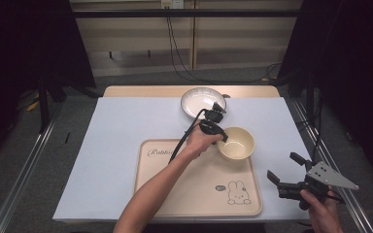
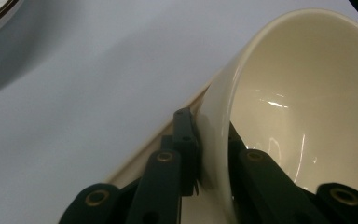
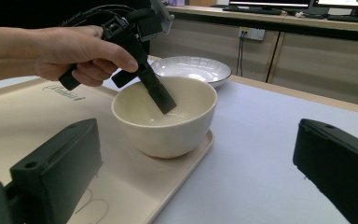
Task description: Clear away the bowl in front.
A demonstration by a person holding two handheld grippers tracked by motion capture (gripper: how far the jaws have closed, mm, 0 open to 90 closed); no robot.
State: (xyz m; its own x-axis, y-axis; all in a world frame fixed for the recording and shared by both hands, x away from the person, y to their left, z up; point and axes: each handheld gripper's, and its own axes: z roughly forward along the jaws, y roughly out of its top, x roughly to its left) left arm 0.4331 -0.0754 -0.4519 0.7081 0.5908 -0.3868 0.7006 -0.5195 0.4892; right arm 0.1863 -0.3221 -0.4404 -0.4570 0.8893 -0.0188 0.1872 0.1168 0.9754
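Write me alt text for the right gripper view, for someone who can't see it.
A hand holds the left gripper clamped on the rim of a cream bowl, one jaw inside it, at the corner of a beige tray. A white plate sits behind; the right gripper frames the foreground, jaws open.

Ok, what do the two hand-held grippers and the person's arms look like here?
Both are black two-jaw tools. The left hand-held gripper trails a black cable along a bare, sleeveless forearm. The right hand-held gripper carries a grey three-cornered plate on top.
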